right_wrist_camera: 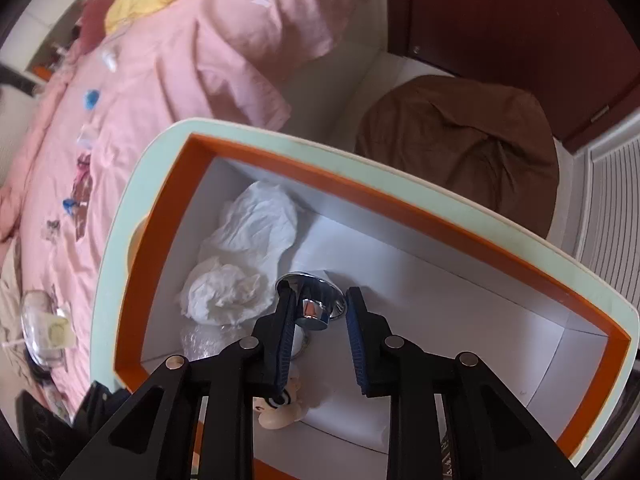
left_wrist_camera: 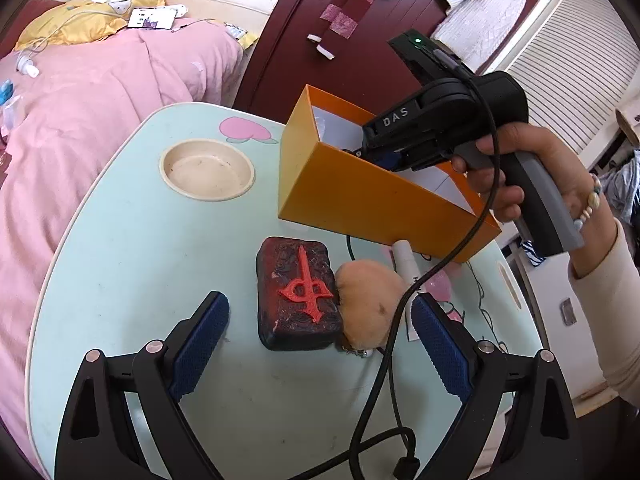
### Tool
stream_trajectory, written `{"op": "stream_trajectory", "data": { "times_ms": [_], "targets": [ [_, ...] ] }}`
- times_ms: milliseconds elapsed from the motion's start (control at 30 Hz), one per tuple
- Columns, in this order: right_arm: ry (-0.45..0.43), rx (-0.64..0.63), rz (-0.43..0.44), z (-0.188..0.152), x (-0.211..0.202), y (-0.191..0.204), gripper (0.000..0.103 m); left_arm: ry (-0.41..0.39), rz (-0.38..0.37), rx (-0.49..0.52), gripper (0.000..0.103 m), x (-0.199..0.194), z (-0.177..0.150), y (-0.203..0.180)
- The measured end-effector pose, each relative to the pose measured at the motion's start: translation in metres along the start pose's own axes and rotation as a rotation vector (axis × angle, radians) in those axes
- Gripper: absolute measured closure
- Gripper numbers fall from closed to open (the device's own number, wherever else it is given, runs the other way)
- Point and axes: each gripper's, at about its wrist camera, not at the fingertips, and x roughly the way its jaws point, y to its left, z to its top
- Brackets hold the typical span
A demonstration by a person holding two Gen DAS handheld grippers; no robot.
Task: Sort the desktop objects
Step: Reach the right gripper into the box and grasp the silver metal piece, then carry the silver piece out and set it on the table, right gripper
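The orange box (left_wrist_camera: 360, 196) on the worktop (left_wrist_camera: 132, 264) already holds tissues and a chrome piece – right gripper (right_wrist_camera: 320, 312) spread over it, left gripper (left_wrist_camera: 320, 320) spread – mahjong block (left_wrist_camera: 298, 294), plush ball (left_wrist_camera: 370, 304) left.

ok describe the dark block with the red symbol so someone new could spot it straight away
On the pale green table, look just in front of the orange box. The dark block lies flat there, touching a fuzzy peach pom-pom on its right. It alone is hard-edged and near-black, with a raised red character on top.
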Motion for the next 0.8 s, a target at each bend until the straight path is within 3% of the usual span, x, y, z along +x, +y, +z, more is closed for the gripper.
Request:
{"op": "stream_trajectory", "data": {
  "times_ms": [133,267,500,633,800],
  "targets": [
    [-0.052,0.05,0.068,-0.007,-0.009,-0.011,0.079,-0.005,0.007,0.009,0.01,-0.001,-0.001,-0.002],
    [-0.158,0.073,0.122,-0.025,-0.041,-0.015,0.079,-0.012,0.005,0.009,0.01,-0.001,-0.002,-0.002],
    [-0.324,0.015,0.239,-0.098,-0.102,-0.017,0.079,-0.046,-0.029,0.013,0.01,-0.009,0.003,-0.002],
    [-0.358,-0.007,0.218,-0.144,-0.109,-0.02,0.079,-0.051,-0.042,0.005,0.01,-0.016,0.013,-0.003],
    [-0.37,0.048,0.157,-0.189,-0.085,-0.032,0.079,-0.04,-0.035,0.037,0.01,-0.025,0.038,-0.01]
  ]
}}
